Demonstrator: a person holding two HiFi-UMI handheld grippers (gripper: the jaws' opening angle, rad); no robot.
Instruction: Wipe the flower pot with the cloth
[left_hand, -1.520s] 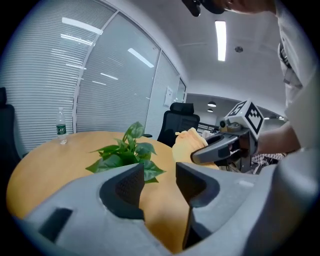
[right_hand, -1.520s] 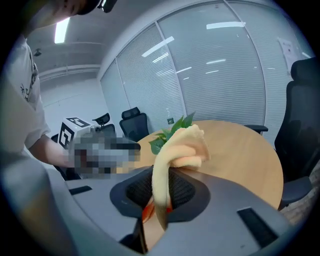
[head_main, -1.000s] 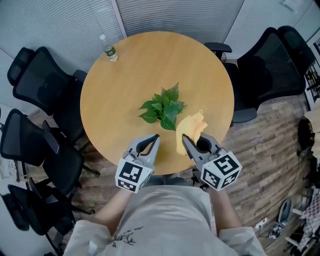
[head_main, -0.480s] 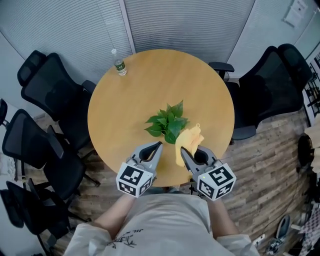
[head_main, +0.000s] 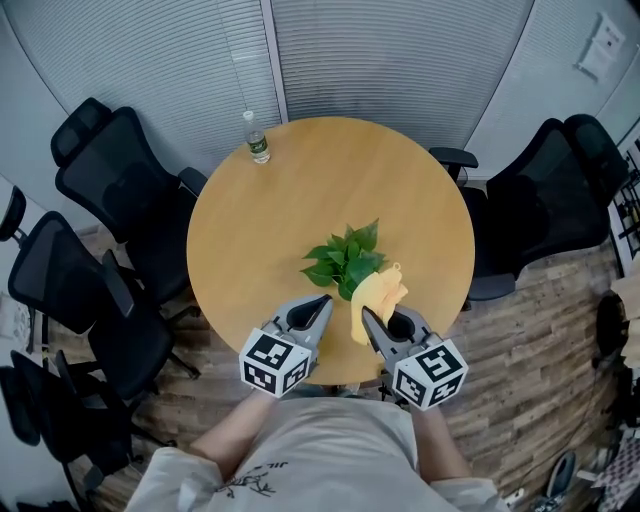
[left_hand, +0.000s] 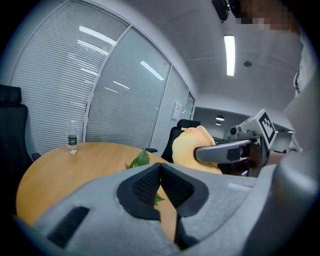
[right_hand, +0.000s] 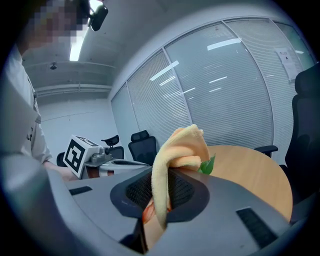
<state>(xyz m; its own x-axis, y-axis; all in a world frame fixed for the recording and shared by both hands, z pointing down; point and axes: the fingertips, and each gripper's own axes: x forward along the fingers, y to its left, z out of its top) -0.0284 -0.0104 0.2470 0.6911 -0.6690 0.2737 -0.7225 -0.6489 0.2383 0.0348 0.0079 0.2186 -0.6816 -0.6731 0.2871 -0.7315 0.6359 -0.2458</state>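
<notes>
The jaws of the right gripper (right_hand: 160, 192) are pinching a fold of the yellow cloth (right_hand: 181, 146), which is bunching up above the pads and trailing down between them, so only part of it is being held and the rest is hanging loose. The jaws of the left gripper (left_hand: 160, 182) are pressing together with nothing between them. Both grippers are hovering side by side over the near edge of the round wooden bench (head_main: 300, 190), pointing at the leafy plant (head_main: 345, 262) near its middle, with the cloth's upper end just beside the nearest leaves. The flower pot itself is sitting under that foliage and is not showing in any view, so its rim and wall cannot be judged. A water bottle (head_main: 257, 141) is standing well apart at the far edge, and office chairs (head_main: 110, 170) are ringing the bench. The risks from here look plain: the loose cloth may be catching on leaves rather than reaching the pot; a hard jaw tip may be meeting the pot where the cloth is thin; and with the left gripper closed and not bracing anything, a sideways wipe may be sliding or tipping the pot.
</notes>
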